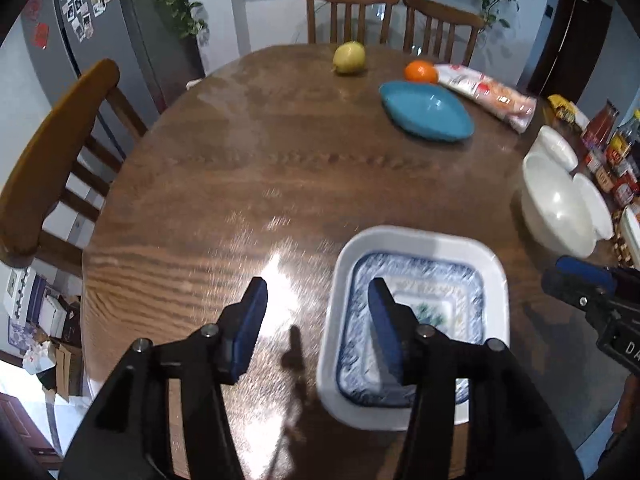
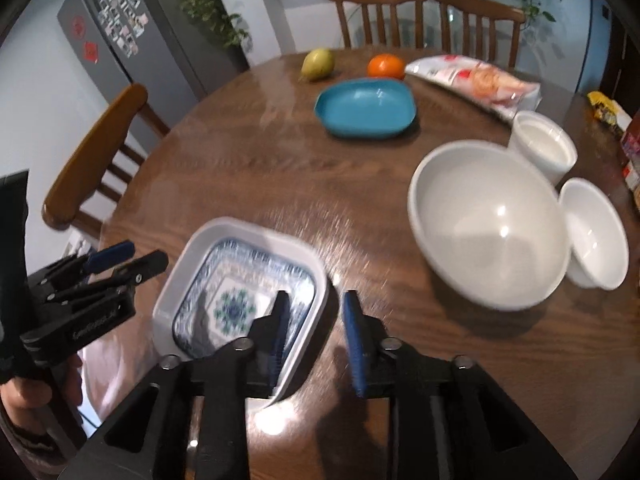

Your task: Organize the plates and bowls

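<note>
A white square dish [image 1: 416, 240] [image 2: 240, 228] sits near the table's front edge with a blue-patterned square plate [image 1: 420, 276] [image 2: 248, 276] nested in it. My left gripper [image 1: 318, 304] is open above the dish's left rim; it also shows in the right wrist view [image 2: 120, 258]. My right gripper [image 2: 316, 312] is open, its jaws either side of the dish's right rim; it shows at the left wrist view's edge [image 1: 576, 280]. A blue plate [image 1: 426, 110] [image 2: 366, 108] lies farther back. A large white bowl [image 1: 558, 208] [image 2: 488, 220] and two smaller white bowls [image 2: 592, 232] [image 2: 542, 146] stand to the right.
A pear [image 1: 349, 57] [image 2: 318, 63], an orange [image 1: 420, 72] [image 2: 386, 66] and a snack bag [image 1: 486, 94] [image 2: 476, 78] lie at the back of the round wooden table [image 1: 240, 160]. Jars and packets [image 1: 612, 152] crowd the right edge. Chairs [image 1: 52, 160] stand around.
</note>
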Demonstrator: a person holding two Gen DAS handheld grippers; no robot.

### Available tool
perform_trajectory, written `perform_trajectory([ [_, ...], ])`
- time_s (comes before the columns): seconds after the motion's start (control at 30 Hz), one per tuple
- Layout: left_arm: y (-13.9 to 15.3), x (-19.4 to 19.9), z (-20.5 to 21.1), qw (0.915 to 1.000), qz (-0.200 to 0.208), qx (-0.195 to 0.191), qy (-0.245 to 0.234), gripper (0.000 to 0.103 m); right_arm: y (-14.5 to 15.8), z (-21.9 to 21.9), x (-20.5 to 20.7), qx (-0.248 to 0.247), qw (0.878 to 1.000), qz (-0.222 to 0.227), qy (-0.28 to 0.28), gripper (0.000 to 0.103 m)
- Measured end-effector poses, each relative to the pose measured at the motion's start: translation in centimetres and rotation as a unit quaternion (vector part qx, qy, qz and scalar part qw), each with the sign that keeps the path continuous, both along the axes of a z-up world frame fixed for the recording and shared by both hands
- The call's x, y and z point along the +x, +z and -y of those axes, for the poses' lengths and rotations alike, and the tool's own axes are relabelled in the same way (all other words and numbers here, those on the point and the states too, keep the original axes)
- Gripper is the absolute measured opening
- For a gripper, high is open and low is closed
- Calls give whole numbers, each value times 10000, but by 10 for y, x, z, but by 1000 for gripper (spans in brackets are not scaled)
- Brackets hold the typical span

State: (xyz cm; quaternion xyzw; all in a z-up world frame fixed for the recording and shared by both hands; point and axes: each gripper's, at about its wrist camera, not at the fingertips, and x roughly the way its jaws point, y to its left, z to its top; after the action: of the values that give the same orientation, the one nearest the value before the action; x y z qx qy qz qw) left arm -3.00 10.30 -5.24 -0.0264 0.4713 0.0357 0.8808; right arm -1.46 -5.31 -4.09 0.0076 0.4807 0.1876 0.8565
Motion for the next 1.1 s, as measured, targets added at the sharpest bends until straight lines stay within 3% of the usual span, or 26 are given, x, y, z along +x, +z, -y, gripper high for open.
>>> perform_trajectory([
  [0.07, 8, 4, 6, 9999, 77, -41, -50, 64, 10, 5, 5, 51, 9999, 133, -50, 41],
  [0.33, 45, 38, 35, 9982, 557, -29, -199, 86, 51, 20, 37, 40, 9979, 586, -272, 49],
  [0.63, 64, 98, 49, 9964, 848, 57, -42, 94, 84, 27, 96, -19, 9944, 942, -471, 71],
  [0.67, 63, 105, 50, 9963, 855, 93, -24, 103, 84, 27, 103, -11, 9945, 930, -484, 75],
  [0.9, 36, 154, 48, 9980, 570, 244, 127, 102, 61, 29, 161, -34, 9958, 579, -706, 76],
  [1.1, -1, 190, 37, 9995, 100, -88, 284, 101, 18, 17, 206, -142, 9972, -32, -728, 76],
])
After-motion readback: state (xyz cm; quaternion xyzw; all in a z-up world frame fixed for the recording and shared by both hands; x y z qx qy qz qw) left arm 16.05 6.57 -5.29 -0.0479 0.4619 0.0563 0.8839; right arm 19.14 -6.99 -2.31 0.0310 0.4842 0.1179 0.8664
